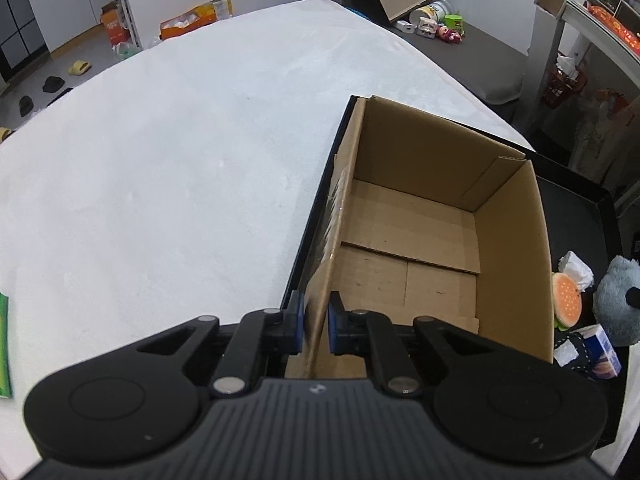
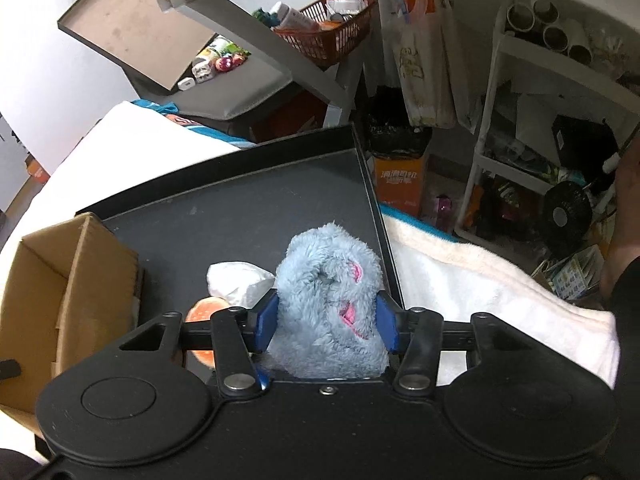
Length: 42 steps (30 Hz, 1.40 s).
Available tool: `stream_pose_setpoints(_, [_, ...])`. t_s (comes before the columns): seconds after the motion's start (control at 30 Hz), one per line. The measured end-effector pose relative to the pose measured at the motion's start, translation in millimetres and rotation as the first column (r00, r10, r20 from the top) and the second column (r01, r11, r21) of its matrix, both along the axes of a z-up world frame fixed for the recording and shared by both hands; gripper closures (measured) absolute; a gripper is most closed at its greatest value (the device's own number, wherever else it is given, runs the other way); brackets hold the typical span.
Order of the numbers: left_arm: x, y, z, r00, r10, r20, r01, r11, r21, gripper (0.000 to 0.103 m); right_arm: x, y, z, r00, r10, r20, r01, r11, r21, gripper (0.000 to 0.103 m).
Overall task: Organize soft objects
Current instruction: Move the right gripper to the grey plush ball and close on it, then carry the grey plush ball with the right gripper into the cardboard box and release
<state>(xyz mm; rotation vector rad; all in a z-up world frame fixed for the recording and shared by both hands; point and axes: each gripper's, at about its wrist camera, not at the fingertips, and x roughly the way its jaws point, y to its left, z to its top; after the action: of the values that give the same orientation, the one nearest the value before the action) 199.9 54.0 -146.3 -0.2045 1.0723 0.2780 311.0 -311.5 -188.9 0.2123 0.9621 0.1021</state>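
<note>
An open, empty cardboard box stands in a black tray on the white-covered table. My left gripper is shut on the box's near left wall, one blue pad on each side of it. In the right wrist view, my right gripper is shut on a fluffy blue plush toy with pink ears, its pads pressing into the fur from both sides above the tray. The same plush shows at the right edge of the left wrist view, beside a burger-shaped plush.
Beside the blue plush lie a white soft pouch, the orange burger plush and a small blue-white carton. A white towel lies right of the tray. Shelves, a red basket and clutter stand beyond the table.
</note>
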Motion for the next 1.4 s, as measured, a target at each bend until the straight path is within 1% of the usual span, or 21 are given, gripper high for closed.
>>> stream_pose_setpoints(0.23, [-6, 2, -1, 1.000, -0.021, 0.001, 0.021, 0.999, -0.041, 0.093, -9, 10, 28, 0.999, 0.019, 0.034, -0.019, 1.000, -0.015, 0.055])
stream_pose_setpoints(0.33, [-5, 1, -2, 1.000, -0.021, 0.002, 0.021, 0.999, -0.030, 0.093, -12, 18, 40, 0.998, 0.034, 0.053, -0.033, 0.999, -0.022, 0.055])
stream_pose_setpoints(0.47, [-5, 4, -3, 1.000, -0.019, 0.001, 0.019, 0.999, -0.048, 0.093, -16, 31, 53, 0.996, 0.059, 0.072, -0.056, 0.998, -0.037, 0.055])
stream_pose_setpoints(0.6, [-5, 6, -3, 1.000, -0.022, -0.002, 0.022, 0.999, -0.044, 0.093, -18, 42, 62, 0.994, 0.075, 0.081, -0.072, 0.997, -0.043, 0.055])
stream_pose_setpoints(0.83, [-2, 7, -5, 1.000, -0.023, -0.004, 0.023, 0.999, -0.049, 0.093, -20, 74, 80, 0.985, 0.132, 0.106, -0.125, 0.989, -0.075, 0.055])
stream_pose_setpoints(0.9, [-2, 8, -5, 1.000, -0.016, -0.010, 0.015, 0.998, -0.058, 0.093, -21, 84, 84, 0.983, 0.147, 0.113, -0.138, 0.987, -0.081, 0.055])
stream_pose_setpoints(1.1, [1, 8, -5, 1.000, -0.021, -0.020, 0.020, 0.999, -0.043, 0.093, -23, 111, 92, 0.974, 0.192, 0.120, -0.182, 0.979, -0.096, 0.055])
stream_pose_setpoints(1.3, [1, 4, -6, 1.000, -0.026, -0.014, 0.026, 0.999, -0.032, 0.093, -23, 137, 96, 0.964, 0.234, 0.126, -0.222, 0.969, -0.104, 0.055])
stream_pose_setpoints(1.4, [1, 5, -5, 1.000, -0.018, -0.017, 0.017, 0.999, -0.035, 0.093, -22, 149, 98, 0.958, 0.257, 0.126, -0.245, 0.964, -0.105, 0.055])
